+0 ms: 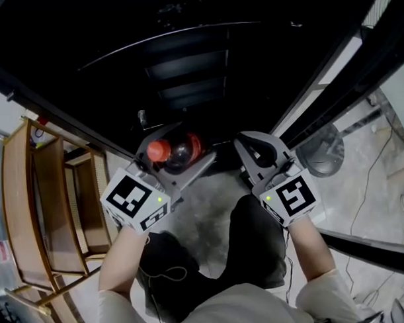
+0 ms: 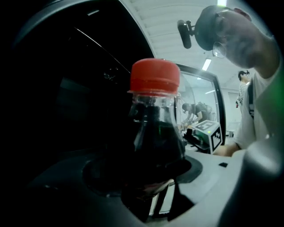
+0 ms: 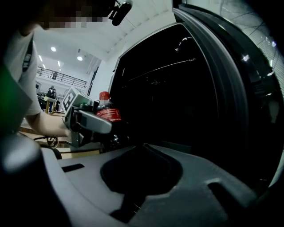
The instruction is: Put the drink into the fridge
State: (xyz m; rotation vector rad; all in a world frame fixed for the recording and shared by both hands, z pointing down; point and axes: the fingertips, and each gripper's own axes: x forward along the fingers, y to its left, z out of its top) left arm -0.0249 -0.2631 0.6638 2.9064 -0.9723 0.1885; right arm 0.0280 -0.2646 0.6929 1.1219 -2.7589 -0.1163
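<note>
from the head view, the left claw point(image 1: 180, 151) is clamped on the drink bottle point(image 1: 187, 146). the bottle lies tilted between the jaws, its red cap point(image 1: 158, 151) pointing to the left of the picture. it is held up in the air just before the dark fridge point(image 1: 185, 65), not inside it. faint shelves show in the blackness of the fridge. the right claw point(image 1: 254, 146) is beside it at about the same height and near the fridge too. a wooden rack point(image 1: 51, 196) stands off to the left and grey floor point(image 1: 203, 204) shows beneath the arms.

in the left gripper view the bottle fills the space between the jaws. the dark liquid reaches into the neck and the red cap is on top. the pads press the body from both sides. the right claw's marker cube point(image 2: 208, 133) shows behind it.

in the right gripper view the jaws stand apart with nothing between them, only the black fridge ahead. off to the left is the left claw with the bottle in it, red label and cap showing.
</note>
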